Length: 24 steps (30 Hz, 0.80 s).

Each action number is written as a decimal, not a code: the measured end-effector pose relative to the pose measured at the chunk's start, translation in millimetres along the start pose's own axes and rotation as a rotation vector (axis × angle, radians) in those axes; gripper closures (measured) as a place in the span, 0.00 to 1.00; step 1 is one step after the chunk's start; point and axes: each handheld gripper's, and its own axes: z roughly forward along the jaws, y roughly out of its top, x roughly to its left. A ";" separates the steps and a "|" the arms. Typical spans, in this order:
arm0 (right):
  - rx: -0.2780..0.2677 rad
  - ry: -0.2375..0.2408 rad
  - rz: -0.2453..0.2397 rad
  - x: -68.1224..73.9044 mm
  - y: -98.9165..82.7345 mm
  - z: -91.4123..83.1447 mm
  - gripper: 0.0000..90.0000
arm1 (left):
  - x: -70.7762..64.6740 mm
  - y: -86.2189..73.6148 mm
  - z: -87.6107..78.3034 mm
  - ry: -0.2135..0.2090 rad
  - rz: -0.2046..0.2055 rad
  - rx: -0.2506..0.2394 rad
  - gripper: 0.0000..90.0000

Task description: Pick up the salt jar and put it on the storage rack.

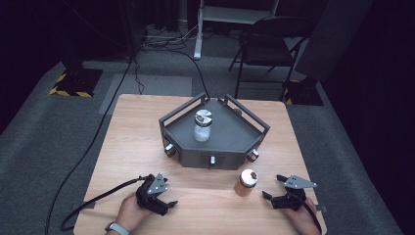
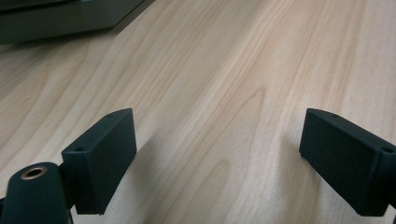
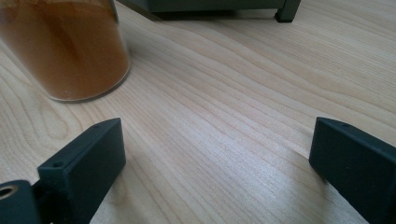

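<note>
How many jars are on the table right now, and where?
2. A clear jar stands in the dark tray; an orange-filled jar stands on the table before the tray, near the right gripper.

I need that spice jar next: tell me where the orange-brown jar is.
In the high view the orange-brown jar stands on the table, right of centre, just in front of the grey tray and left of the right hand-held gripper.
</note>
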 end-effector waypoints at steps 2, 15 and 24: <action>0.000 0.000 0.000 0.0 0.0 0.0 0.04 | -1.0 -19.0 4.5 -0.003 0.000 -0.082 0.08; 0.001 0.014 -0.005 -1.9 0.2 0.0 0.04 | -4.3 -19.1 8.2 -0.014 0.001 -0.090 0.05; 0.001 0.015 -0.006 -2.3 0.4 0.3 0.04 | -2.8 -18.8 8.2 -0.017 0.005 -0.089 0.04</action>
